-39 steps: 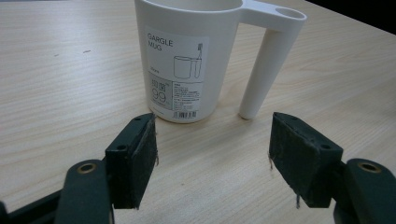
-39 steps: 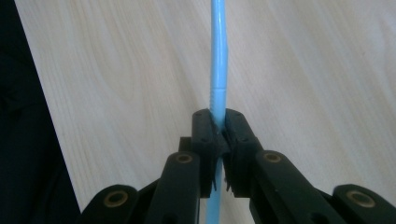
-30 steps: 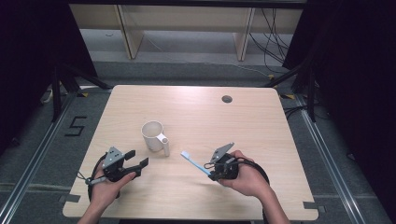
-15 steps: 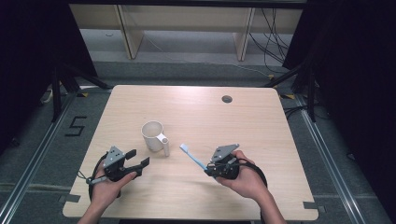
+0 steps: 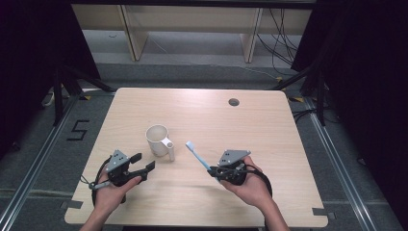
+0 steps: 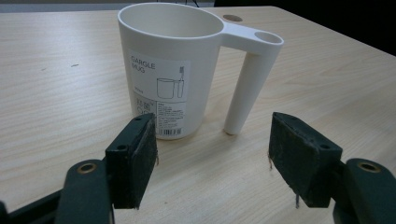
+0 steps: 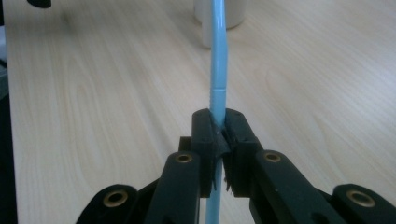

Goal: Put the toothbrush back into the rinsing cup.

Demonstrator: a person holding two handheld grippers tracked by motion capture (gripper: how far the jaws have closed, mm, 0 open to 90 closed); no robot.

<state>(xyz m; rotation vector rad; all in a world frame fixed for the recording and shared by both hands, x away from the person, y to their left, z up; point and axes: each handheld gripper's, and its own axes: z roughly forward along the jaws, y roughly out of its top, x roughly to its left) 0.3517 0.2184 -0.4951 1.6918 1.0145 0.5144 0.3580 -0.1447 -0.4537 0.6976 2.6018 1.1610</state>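
Looking from the left side of the desk [image 5: 144, 106] to the right, we first see our left tool [image 5: 139, 166]. It is near the front edge of the desk, just to the left and in front of the white mug [image 5: 157, 139], and the hand [image 5: 111, 191] holds it low above the wood. Its two black jaws stand wide apart and nothing is between them; in the left gripper view the pads [image 6: 140, 158] point at the mug [image 6: 173, 65] but do not touch it.

We take the mug as our landmark. It stands upright near the middle of the desk, with its hollow tube handle [image 6: 245, 88] on the side that faces the right tool. On its wall there is a printed label with the words "GARGLE MUG".

To the right of the mug, a little apart from the handle, we see the light blue toothbrush [image 5: 197, 155]. It is off the desk and tilted, and its head points toward the mug. The right tool [image 5: 215, 172] is farther right of the mug and clenched on the lower part of the toothbrush; in the right gripper view the pads [image 7: 203, 140] press on the blue shaft [image 7: 218, 56] from both sides. Far behind the mug, toward the back right of the desk, there is a small round hole [image 5: 234, 102].
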